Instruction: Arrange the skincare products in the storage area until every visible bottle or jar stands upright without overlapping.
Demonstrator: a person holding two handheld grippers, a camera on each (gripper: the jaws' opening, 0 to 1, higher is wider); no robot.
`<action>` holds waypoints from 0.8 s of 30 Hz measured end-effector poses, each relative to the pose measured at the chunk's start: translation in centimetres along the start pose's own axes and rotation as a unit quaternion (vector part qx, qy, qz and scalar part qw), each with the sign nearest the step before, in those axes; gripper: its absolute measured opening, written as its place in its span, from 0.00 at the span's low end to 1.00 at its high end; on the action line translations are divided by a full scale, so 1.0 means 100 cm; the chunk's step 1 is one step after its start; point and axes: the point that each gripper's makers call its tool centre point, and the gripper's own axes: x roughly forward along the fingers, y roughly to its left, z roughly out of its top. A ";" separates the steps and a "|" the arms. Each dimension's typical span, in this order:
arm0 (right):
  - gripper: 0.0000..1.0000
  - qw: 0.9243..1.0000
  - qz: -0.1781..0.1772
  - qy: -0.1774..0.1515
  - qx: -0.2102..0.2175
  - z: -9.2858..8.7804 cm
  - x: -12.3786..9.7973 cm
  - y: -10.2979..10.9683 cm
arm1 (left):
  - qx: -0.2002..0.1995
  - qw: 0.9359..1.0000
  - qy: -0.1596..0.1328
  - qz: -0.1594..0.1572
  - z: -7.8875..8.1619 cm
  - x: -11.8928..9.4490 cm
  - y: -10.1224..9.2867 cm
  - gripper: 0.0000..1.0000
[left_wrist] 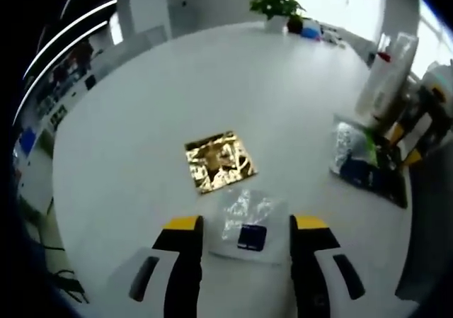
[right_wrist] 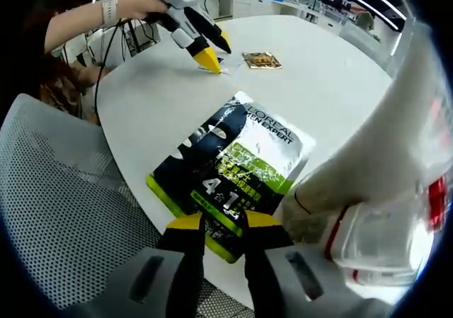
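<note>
Left tongs [left_wrist: 244,226]: released, the two yellow-tipped jaws standing wide apart over the white surface [left_wrist: 212,84], with a small clear sachet [left_wrist: 248,226] bearing a dark blue square lying flat between and just ahead of them; whether the jaws touch it cannot be told. A gold foil sachet [left_wrist: 218,161] lies flat just beyond the clear one, apart from it. Right tongs [right_wrist: 223,222]: jaws close together at the near edge of a black-and-green sachet [right_wrist: 230,169] printed "L'OREAL MEN EXPERT", which lies flat at the rim of the surface; the jaws appear to pinch its edge, but a firm grip cannot be confirmed.

The right gripper view shows the left tongs [right_wrist: 205,56] from outside, held by a person's hand [right_wrist: 145,6] with a wristband, tips lowered to the surface beside the gold foil sachet [right_wrist: 262,60]. It also shows a mesh chair [right_wrist: 64,212] below the rim of the surface and a large white bottle [right_wrist: 382,183] with red marking, blurred, close to the lens on the right.

The left gripper view shows the black-and-green sachet [left_wrist: 368,162] at far right, a tall white bottle [left_wrist: 386,81] standing beside it, and a potted plant [left_wrist: 277,8] at the far edge of the surface.
</note>
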 end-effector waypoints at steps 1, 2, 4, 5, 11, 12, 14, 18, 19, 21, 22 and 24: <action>0.21 1.000 0.000 0.000 0.000 0.000 0.000 0.000 | 0.001 1.000 0.000 0.000 0.000 0.000 0.000 0.45; 0.21 1.000 0.000 0.000 0.000 0.000 0.000 0.000 | -0.001 1.000 0.000 0.000 0.000 0.000 0.002 0.45; 0.21 1.000 0.000 0.000 0.000 0.000 0.000 0.000 | 0.001 1.000 0.000 -0.001 -0.001 0.000 0.001 0.44; 0.21 1.000 0.000 0.000 0.000 0.000 0.000 0.000 | 0.002 1.000 0.000 -0.001 -0.001 0.000 0.001 0.44; 0.21 1.000 0.000 0.000 0.000 0.000 0.000 0.000 | 0.009 1.000 0.005 -0.007 0.000 -0.002 -0.007 0.39; 0.21 1.000 0.000 0.000 0.000 0.000 0.000 0.000 | 0.010 1.000 0.006 -0.008 0.001 -0.002 -0.010 0.38; 0.21 1.000 0.000 -0.001 0.001 0.000 0.000 0.000 | 0.010 1.000 0.007 -0.007 0.002 -0.003 -0.013 0.38; 0.21 1.000 0.000 -0.002 0.002 0.000 0.000 0.000 | 0.014 1.000 0.012 -0.010 0.001 -0.004 -0.015 0.38; 0.21 1.000 0.000 -0.002 0.002 0.000 0.000 0.001 | 0.015 1.000 0.013 -0.011 0.001 -0.004 -0.017 0.38; 0.21 1.000 0.000 -0.002 0.001 0.001 0.000 0.001 | 0.017 1.000 0.013 -0.011 0.001 -0.005 -0.019 0.38; 0.21 1.000 0.000 -0.003 0.000 0.001 0.000 0.001 | 0.016 1.000 0.013 -0.012 0.002 -0.005 -0.021 0.38; 0.21 1.000 0.001 -0.005 -0.002 0.001 0.000 0.001 | 0.016 1.000 0.012 -0.012 0.002 -0.005 -0.021 0.38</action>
